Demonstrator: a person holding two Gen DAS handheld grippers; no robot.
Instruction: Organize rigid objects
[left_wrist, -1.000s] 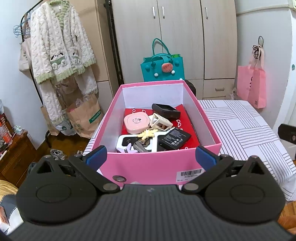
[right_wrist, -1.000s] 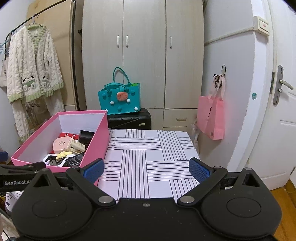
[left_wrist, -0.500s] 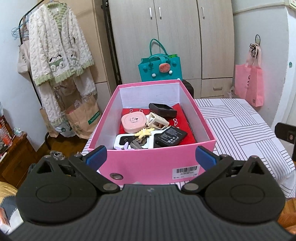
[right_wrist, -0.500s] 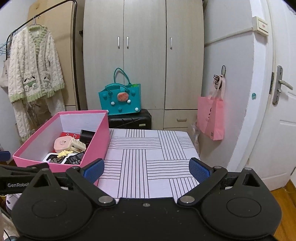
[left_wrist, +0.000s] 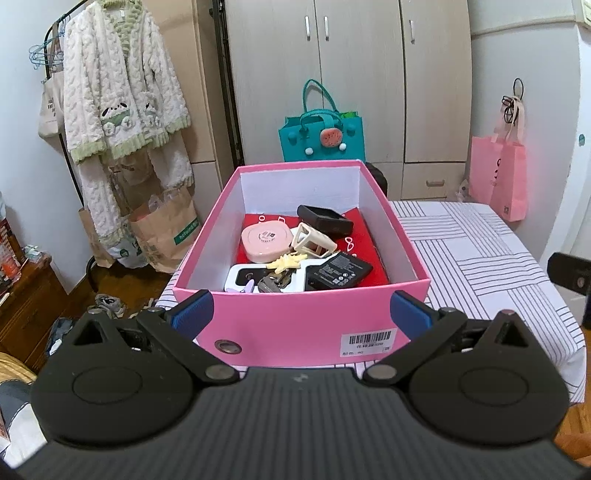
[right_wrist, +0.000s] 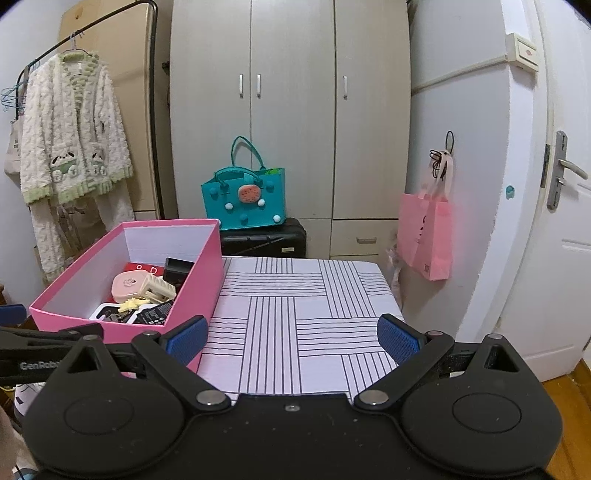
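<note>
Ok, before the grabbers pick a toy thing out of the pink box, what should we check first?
1. Left hand-held gripper open and holding nothing: ok.
2. Right hand-held gripper open and holding nothing: ok.
3. Pink box has no lid, so the things inside can be reached from above: ok.
4. Things easy to pick one at a time: not ok. The round pink case, cream clip, black battery and keys lie piled and touching.
5. Free striped tablecloth beside the box to set things down: ok.
6. What hides under the pile: cannot tell.
</note>
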